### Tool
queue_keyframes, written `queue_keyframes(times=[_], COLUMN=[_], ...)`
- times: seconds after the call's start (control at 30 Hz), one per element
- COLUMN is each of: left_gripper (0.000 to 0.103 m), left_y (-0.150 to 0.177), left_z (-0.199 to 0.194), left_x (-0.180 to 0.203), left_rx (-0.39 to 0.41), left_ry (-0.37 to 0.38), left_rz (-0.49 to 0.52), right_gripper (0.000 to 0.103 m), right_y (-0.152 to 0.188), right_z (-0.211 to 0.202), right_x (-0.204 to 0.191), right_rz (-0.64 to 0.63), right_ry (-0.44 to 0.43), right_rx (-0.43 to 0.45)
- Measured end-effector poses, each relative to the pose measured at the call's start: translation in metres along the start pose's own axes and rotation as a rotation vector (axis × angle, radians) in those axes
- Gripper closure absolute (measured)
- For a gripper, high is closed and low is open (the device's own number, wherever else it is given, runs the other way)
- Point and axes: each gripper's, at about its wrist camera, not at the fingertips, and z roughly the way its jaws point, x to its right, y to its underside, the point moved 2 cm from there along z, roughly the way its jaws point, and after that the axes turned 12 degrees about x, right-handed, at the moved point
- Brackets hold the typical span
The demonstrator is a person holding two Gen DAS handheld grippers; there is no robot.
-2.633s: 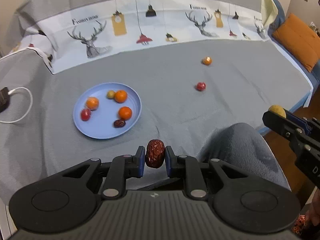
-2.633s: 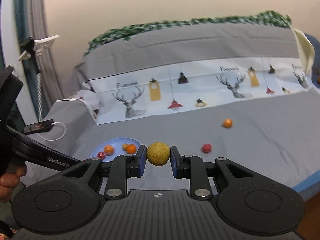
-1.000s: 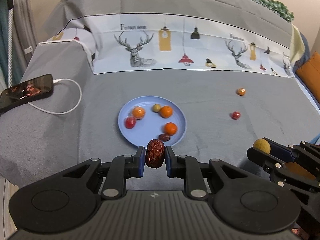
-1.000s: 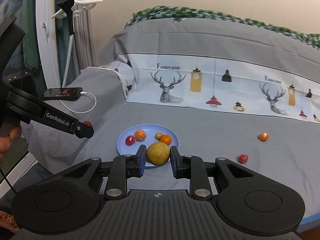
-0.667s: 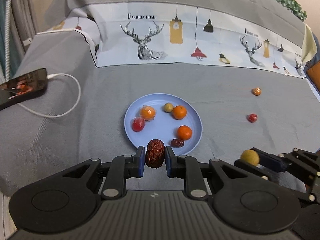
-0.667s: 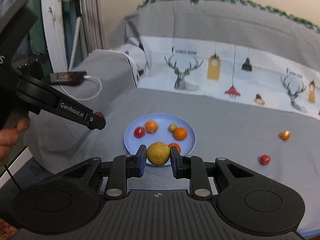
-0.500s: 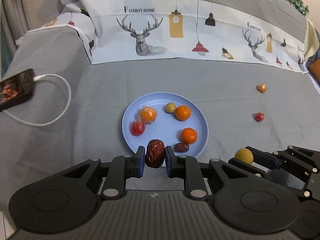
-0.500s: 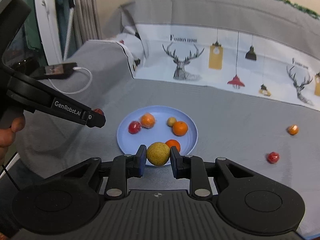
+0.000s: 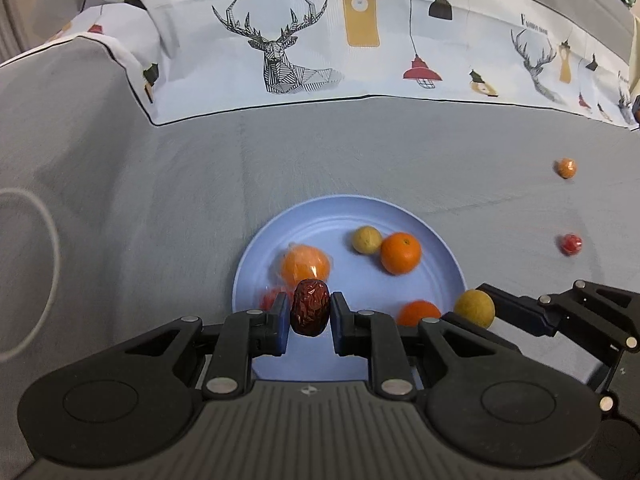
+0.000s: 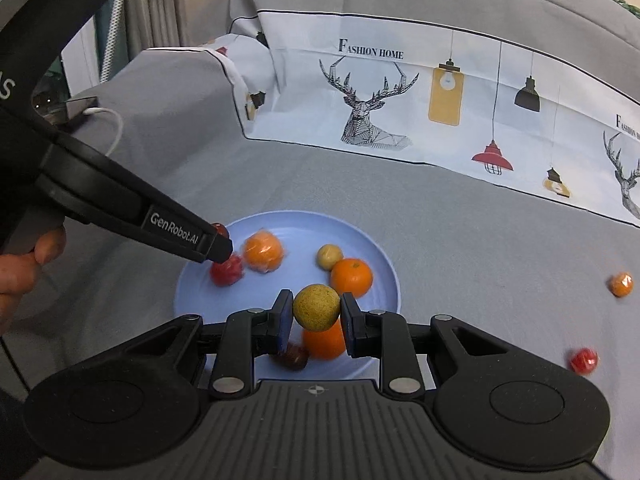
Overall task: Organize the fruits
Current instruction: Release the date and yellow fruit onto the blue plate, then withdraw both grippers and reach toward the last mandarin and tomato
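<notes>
We found the plate (image 9: 256,256) on the bedspread (image 9: 160,184), five fruits in it, two wrapped fruits (image 9: 570,244) lying well right.

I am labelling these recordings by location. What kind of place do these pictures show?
Probably a home bedroom. The blue plate of fruit sits on a grey bed sheet, a "Fashion Home" deer-print cover lies behind, and a phone charges on a white cable at the left.
</notes>
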Motion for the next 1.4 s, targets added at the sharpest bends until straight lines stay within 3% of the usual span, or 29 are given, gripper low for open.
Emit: queue_keyframes(times=[0.2, 0.27, 0.3, 0.33, 0.37, 0.4, 0.5, 0.67, 0.83, 0.93, 1.13, 1.4], left_gripper=[0.078, 0.050, 0.016, 0.000, 0.001, 0.001, 0.000, 0.000, 0.000, 0.000, 0.000, 0.000], left_y=[-0.005, -0.007, -0.009, -0.012, -0.013, -0.014, -0.009, 0.023, 0.051, 0.054, 0.059, 0.077], left_z=[0.023, 0.025, 0.025, 0.023, 0.017, 0.010, -0.013, -0.074, -0.134, -0.162, -0.213, -0.258], left_x=[-0.005, -0.004, -0.003, -0.004, -0.005, -0.006, -0.008, -0.008, 0.001, 0.012, 0.032, 0.044], left_rx=[-0.010, 0.018, 0.023, 0.035, 0.063, 0.079, 0.057, 0.014, 0.003, 0.050, 0.148, 0.218], left_ry=[-0.025, -0.019, -0.031, -0.054, -0.074, -0.082, -0.101, -0.121, -0.114, -0.102, -0.095, -0.114], left_rz=[0.008, 0.016, 0.019, 0.014, 0.005, 0.004, 0.008, -0.039, -0.064, -0.044, -0.037, -0.033], right_gripper=[0.076, 0.076, 0.069, 0.061, 0.042, 0.031, 0.018, 0.007, 0.003, 0.001, 0.001, 0.001], right_y=[0.000, -0.001, -0.003, -0.004, -0.006, -0.007, -0.008, 0.001, 0.019, 0.014, 0.009, 0.007], right_z=[0.026, 0.033, 0.037, 0.041, 0.043, 0.043, 0.021, -0.064, -0.147, -0.179, -0.223, -0.269], right_x=[0.011, 0.012, 0.013, 0.014, 0.015, 0.016, 0.015, 0.007, -0.007, -0.014, -0.021, -0.033], right_rz=[0.015, 0.007, 0.003, 0.004, 0.008, 0.020, 0.056, 0.128, 0.218, 0.165, 0.146, 0.106], right_ry=[0.010, 0.018, 0.023, 0.026, 0.036, 0.051, 0.055, 0.032, 0.065, 0.100, 0.117, 0.124], right_rx=[-0.004, 0.006, 0.008, 0.002, -0.006, -0.014, -0.034, -0.036, -0.007, 0.080, 0.178, 0.284])
